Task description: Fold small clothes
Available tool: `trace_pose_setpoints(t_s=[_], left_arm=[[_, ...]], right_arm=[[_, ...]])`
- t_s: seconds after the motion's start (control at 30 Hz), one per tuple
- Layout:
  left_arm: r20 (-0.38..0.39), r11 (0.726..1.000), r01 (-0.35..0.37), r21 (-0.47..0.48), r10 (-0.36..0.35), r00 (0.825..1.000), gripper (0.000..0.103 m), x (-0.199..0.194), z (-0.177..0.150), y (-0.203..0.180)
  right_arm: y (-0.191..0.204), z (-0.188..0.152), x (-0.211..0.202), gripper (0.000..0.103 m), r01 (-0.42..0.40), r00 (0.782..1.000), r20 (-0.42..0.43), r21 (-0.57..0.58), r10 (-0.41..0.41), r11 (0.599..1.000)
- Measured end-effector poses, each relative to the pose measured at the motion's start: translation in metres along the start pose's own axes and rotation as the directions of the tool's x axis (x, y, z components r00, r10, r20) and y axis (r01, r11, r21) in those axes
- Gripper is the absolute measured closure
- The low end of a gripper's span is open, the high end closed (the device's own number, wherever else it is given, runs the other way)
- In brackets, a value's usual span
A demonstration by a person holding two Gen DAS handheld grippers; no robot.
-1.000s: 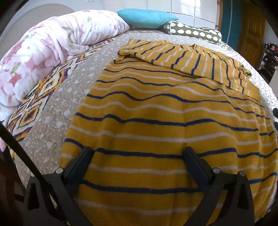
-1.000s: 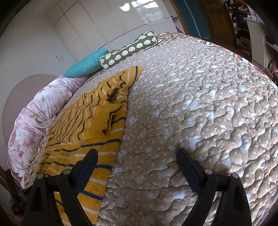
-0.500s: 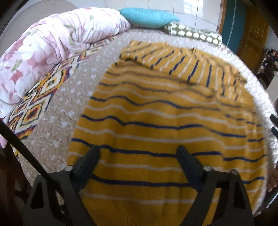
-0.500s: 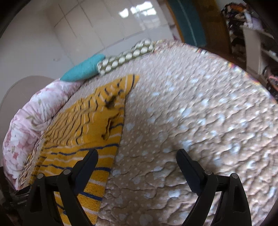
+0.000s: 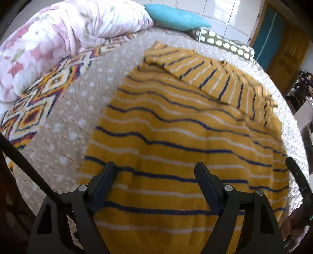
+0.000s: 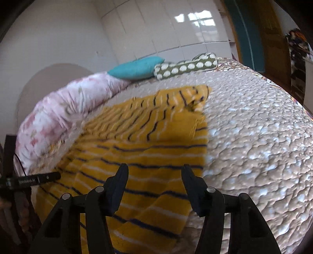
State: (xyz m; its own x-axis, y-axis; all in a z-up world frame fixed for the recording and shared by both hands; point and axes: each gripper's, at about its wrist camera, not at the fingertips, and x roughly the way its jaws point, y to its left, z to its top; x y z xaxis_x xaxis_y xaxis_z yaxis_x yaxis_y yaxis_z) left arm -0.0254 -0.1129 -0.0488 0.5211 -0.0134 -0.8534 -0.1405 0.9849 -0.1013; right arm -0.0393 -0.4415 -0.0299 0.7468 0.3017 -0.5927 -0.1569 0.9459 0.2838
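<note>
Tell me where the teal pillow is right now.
The teal pillow lies at the far end of the bed, between the floral quilt and the dotted bolster, beyond the striped sweater.

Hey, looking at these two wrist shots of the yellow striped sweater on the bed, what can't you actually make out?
- Sweater near hem: left wrist view, hidden behind the left gripper and cut off by the bottom edge.
- Whether the closing right gripper touches the sweater: right wrist view, motion blur.
- Folded sleeve detail: right wrist view, blurred.
- Shelf contents by the door: right wrist view, blurred, cut off by the fisheye rim.
</note>
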Motion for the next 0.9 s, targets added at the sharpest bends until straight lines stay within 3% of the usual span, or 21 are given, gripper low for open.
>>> trace_pose_setpoints(t_s=[0.17, 0.3, 0.4, 0.67, 0.8, 0.9], left_arm=[[0.016, 0.992, -0.076, 0.103, 0.075, 0.997, 0.022, 0.007, -0.009, -0.014], [0.015, 0.990, -0.076, 0.120, 0.075, 0.997, 0.022, 0.005, -0.010, -0.012], [0.023, 0.990, -0.097, 0.098, 0.095, 0.995, 0.022, -0.001, -0.008, -0.004], [0.070, 0.997, -0.071, -0.021, 0.073, 0.995, 0.022, -0.018, 0.004, 0.023], [0.042, 0.997, -0.026, -0.077, 0.029, 0.999, 0.022, -0.010, 0.008, 0.033], [0.031, 0.998, -0.024, -0.062, 0.026, 0.999, 0.022, -0.003, 0.004, 0.028]], right_arm=[[-0.007, -0.001, 0.003, 0.042, 0.001, 1.000, -0.018, 0.033, 0.000, 0.999], [-0.008, -0.001, 0.012, 0.042, 0.010, 0.998, -0.067, 0.042, -0.008, 0.999], [-0.008, -0.001, 0.016, 0.039, 0.009, 0.997, -0.079, 0.039, -0.006, 0.999], [-0.005, -0.002, 0.020, 0.033, 0.007, 0.995, -0.095, 0.023, -0.005, 1.000], [-0.005, -0.001, 0.021, 0.031, 0.007, 0.995, -0.099, 0.016, -0.005, 1.000], [-0.003, -0.001, 0.022, 0.031, 0.009, 0.995, -0.100, 0.012, -0.008, 1.000]])
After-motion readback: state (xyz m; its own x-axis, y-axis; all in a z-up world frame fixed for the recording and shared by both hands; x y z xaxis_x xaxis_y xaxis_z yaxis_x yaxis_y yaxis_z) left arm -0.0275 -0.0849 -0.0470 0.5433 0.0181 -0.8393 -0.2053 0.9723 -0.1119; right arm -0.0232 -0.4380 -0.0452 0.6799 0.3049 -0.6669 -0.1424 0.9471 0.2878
